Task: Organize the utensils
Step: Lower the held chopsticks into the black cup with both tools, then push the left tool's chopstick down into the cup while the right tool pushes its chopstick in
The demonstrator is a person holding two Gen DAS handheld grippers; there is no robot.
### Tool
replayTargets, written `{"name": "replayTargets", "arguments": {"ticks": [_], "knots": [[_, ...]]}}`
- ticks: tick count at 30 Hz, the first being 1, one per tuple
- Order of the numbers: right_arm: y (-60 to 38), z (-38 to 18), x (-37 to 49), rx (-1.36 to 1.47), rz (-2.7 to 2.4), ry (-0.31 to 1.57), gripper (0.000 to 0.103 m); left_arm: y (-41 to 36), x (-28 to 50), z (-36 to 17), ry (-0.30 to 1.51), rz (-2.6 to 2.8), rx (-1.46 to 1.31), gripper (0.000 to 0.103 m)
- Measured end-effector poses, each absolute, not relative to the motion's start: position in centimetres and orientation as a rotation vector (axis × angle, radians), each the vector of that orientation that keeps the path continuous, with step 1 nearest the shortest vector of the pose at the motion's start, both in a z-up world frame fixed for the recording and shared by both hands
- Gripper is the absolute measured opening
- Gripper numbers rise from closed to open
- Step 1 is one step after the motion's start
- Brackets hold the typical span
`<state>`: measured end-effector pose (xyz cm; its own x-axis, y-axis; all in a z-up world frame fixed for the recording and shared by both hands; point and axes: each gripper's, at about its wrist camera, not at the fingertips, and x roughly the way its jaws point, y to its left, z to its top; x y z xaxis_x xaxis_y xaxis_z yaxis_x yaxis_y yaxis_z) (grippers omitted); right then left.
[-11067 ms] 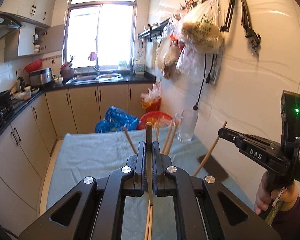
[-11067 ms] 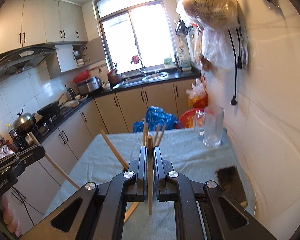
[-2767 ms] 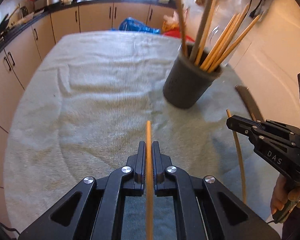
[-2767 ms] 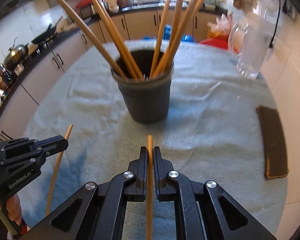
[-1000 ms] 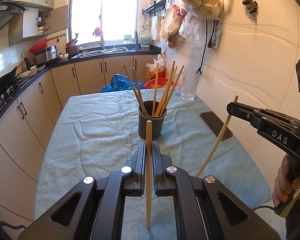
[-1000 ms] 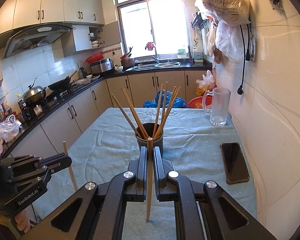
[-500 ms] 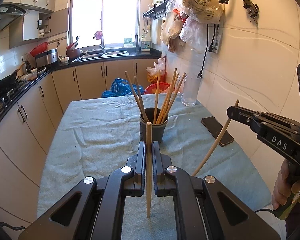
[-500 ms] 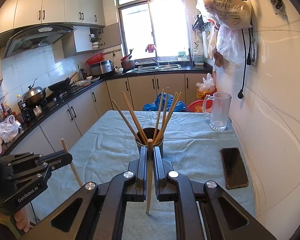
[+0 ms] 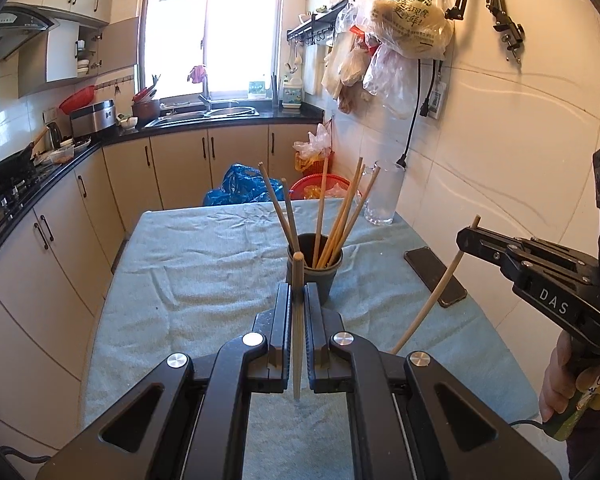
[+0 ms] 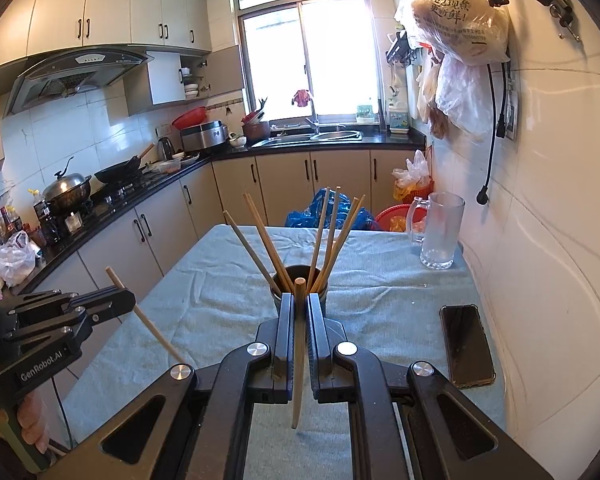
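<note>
A dark cup holding several wooden chopsticks stands mid-table on the teal cloth; it also shows in the right wrist view. My left gripper is shut on one chopstick, held upright just short of the cup. My right gripper is shut on another chopstick, likewise upright before the cup. Each gripper shows in the other's view, the right gripper with its slanted chopstick and the left gripper with its chopstick.
A black phone lies on the cloth by the right wall. A glass mug stands at the far right corner. Kitchen cabinets run along the left. The tiled wall is close on the right.
Both grippers have come closer to the cup and lifted slightly, each still holding its chopstick. The cup and its chopsticks have not moved.
</note>
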<state>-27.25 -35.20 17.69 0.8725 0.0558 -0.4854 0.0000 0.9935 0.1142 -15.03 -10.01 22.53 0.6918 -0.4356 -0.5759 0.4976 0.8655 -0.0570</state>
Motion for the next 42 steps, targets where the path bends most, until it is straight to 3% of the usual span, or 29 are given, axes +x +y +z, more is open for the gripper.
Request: {"name": "replayTargets", "arguments": {"ticks": [10, 27, 42], "knots": [[-35.9, 19.9, -25.9, 0.119, 0.024, 0.498, 0.006, -9.5, -13.8, 25.1, 0.611, -0.563, 0.090, 0.005], [-36.0, 26.3, -23.1, 0.112, 0.028, 0.437, 0.006, -11.9, -10.6, 34.3, 0.456, -0.602, 0.092, 0.005], [-40.0, 28.0, -19.4, 0.263, 0.010, 0.417, 0.007, -15.4, -5.9, 35.3, 0.453, -0.591, 0.065, 0.005]]}}
